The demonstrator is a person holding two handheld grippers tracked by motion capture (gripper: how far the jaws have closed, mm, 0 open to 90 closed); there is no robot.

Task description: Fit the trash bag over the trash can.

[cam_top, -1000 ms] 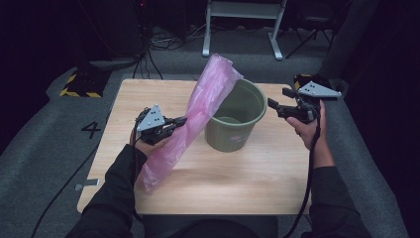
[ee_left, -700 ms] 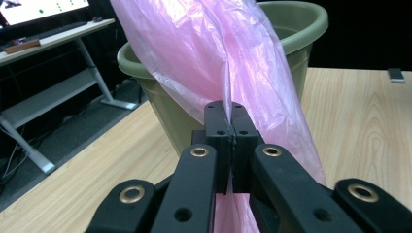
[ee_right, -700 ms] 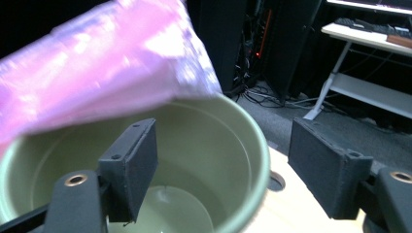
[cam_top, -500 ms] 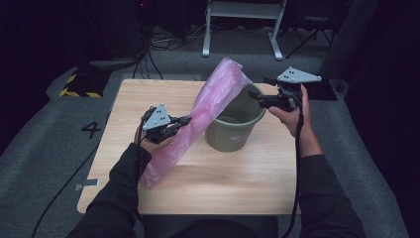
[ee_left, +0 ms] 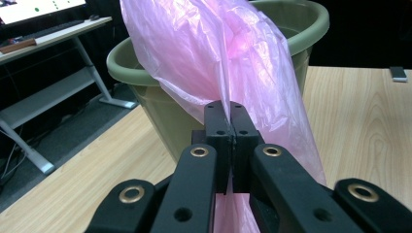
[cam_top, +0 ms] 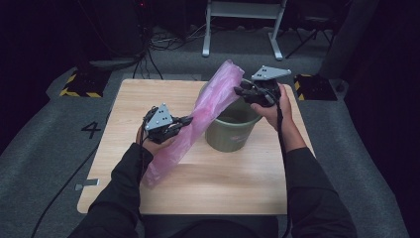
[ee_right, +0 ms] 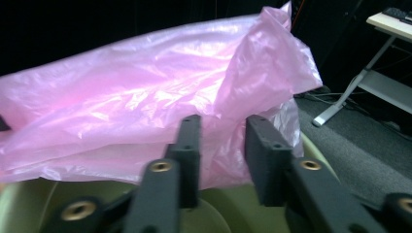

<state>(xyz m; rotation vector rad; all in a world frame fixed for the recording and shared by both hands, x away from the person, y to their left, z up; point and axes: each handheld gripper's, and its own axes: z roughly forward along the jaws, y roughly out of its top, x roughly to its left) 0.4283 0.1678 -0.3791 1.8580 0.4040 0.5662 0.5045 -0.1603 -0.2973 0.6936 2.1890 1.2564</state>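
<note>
One crinkled, translucent pink bag across green bucket rim.

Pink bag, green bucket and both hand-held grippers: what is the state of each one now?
Pink bag: unopened, draped slanting across the bucket rim.
Green bucket: upright on the table, unlined.
Left hand-held gripper: shut on the bag.
Right hand-held gripper: open at the bag's top end.

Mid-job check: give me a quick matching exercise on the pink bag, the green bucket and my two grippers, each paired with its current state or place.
1 pink bag
2 green bucket
3 left gripper
4 right gripper

a jaws apart, at the bag's upper end
b stands upright on the table
c shut on the bag
d slants from the table across the bucket's rim

Pairs: 1-d, 2-b, 3-c, 4-a
</note>
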